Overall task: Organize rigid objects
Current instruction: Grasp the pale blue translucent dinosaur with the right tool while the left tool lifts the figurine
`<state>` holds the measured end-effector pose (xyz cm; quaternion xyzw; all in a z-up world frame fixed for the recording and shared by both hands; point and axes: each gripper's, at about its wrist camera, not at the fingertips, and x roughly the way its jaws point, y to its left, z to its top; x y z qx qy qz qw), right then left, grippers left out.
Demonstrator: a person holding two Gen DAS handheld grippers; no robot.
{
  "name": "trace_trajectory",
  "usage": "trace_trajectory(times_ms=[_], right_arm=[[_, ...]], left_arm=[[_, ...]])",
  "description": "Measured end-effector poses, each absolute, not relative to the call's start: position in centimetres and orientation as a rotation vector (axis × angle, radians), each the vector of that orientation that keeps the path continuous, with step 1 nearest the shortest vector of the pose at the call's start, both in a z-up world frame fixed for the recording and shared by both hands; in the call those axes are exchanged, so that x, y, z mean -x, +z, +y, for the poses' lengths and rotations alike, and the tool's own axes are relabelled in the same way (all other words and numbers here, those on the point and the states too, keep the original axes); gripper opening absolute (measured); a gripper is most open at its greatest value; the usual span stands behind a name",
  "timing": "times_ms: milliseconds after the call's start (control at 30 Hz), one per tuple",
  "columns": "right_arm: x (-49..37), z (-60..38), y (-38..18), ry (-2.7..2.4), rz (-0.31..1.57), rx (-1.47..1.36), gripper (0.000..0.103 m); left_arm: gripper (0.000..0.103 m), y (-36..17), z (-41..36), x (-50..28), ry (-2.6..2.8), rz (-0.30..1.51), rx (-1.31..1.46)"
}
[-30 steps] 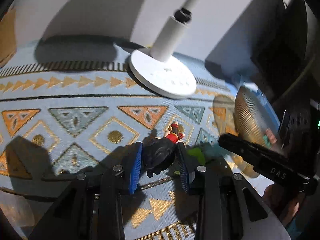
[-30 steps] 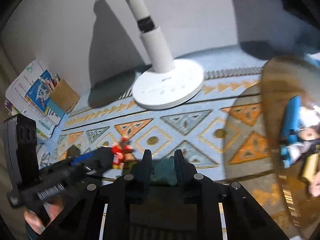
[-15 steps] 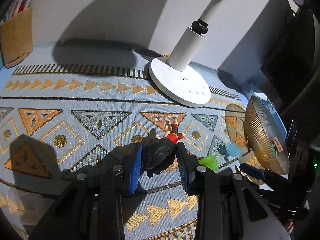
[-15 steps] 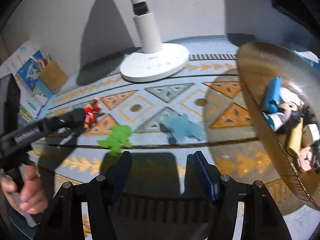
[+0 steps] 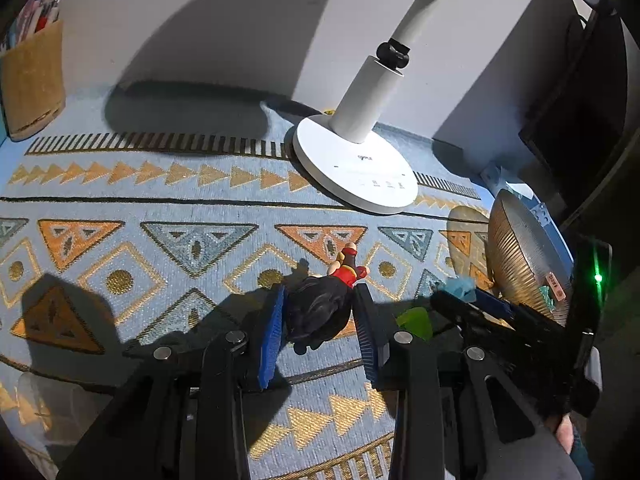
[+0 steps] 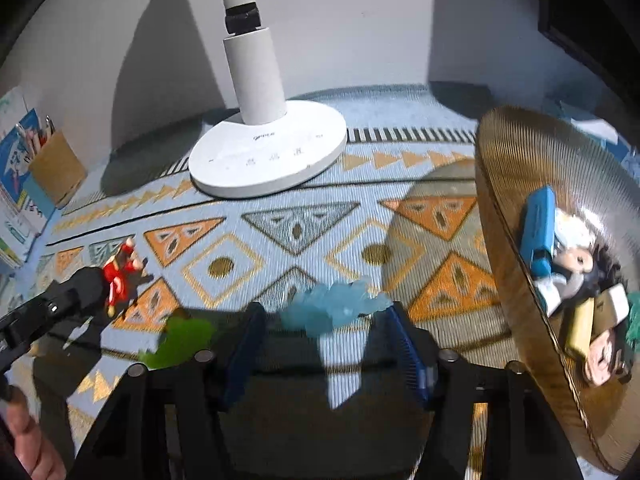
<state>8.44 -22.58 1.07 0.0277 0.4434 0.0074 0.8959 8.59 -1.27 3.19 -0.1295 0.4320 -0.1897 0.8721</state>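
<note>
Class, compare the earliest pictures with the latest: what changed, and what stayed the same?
The right gripper opened, then began closing around the pale blue toy, not yet gripped. The left gripper stays shut on the black-haired figurine. Green toy, lamp and bowl unmoved.

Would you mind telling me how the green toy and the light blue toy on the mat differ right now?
The green toy lies left of the right gripper, outside its jaws; the light blue toy lies between the open jaws, which have just been closing. The green toy is mostly in shadow; the light blue toy catches the sunlight. Both are small translucent figures lying flat on the patterned mat, outside the golden bowl.
</note>
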Motion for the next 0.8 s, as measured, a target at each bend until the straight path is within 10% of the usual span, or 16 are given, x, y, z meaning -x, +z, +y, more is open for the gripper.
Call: trace_trajectory(times_ms=[100, 800], right_arm=[[-8.7, -21.8, 1.1, 0.003, 0.904, -0.014, 0.037], [3.8, -36.4, 14.3, -0.163, 0.585, -0.113, 0.037]], left_arm=[[0.031, 3.2, -1.6, -8.6, -0.405, 0.901, 0.26], [0.031, 12.6, -12.8, -4.8, -0.592, 0.703, 0.09]])
